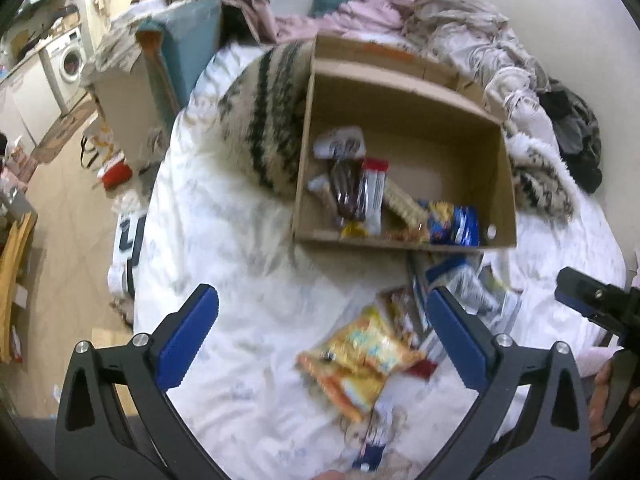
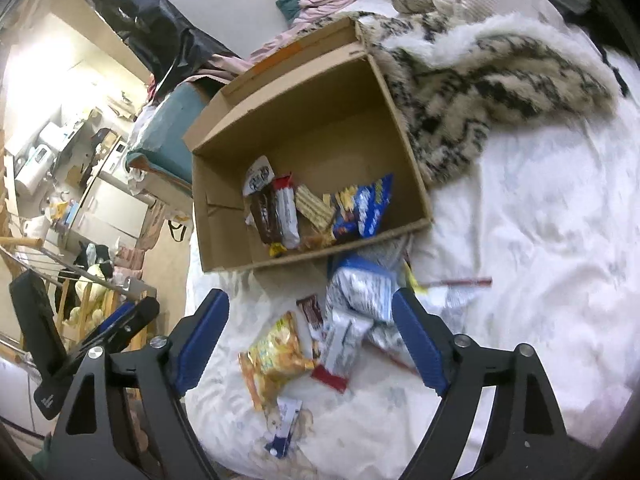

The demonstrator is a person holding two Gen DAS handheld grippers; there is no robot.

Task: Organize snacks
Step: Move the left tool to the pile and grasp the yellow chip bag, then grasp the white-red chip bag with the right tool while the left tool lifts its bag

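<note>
Left wrist view first: the white bedsheet (image 1: 248, 248) fills most of what I see, rumpled and soft, with a fuzzy patterned blanket (image 1: 260, 120) at the far side. Next in size is the cardboard box (image 1: 404, 128), sitting open on the sheet, its near wall just beyond the loose pile. Several snacks already lie along its near side, among them a blue packet (image 1: 454, 222) and a dark brown bar (image 1: 348, 192).

Nearer to me, the loose snacks lie on the sheet: a silver-and-blue bag (image 2: 360, 292) just in front of the box, then the yellow-orange packet (image 1: 362, 360) between my left claw's fingers, and a small brown bar (image 2: 314, 314) beside it.

My left claw (image 1: 320, 344) is spread wide and empty above the yellow packet. My right claw (image 2: 310, 344) is equally wide, holding nothing, over the same pile.

My worry is that both claws aim at one heap, so they could knock together. Closing on a slick packet may also pinch the sheet, or let the packet slide out. The picture is blurred, so the exact overlap of the wrappers is hard to judge.
</note>
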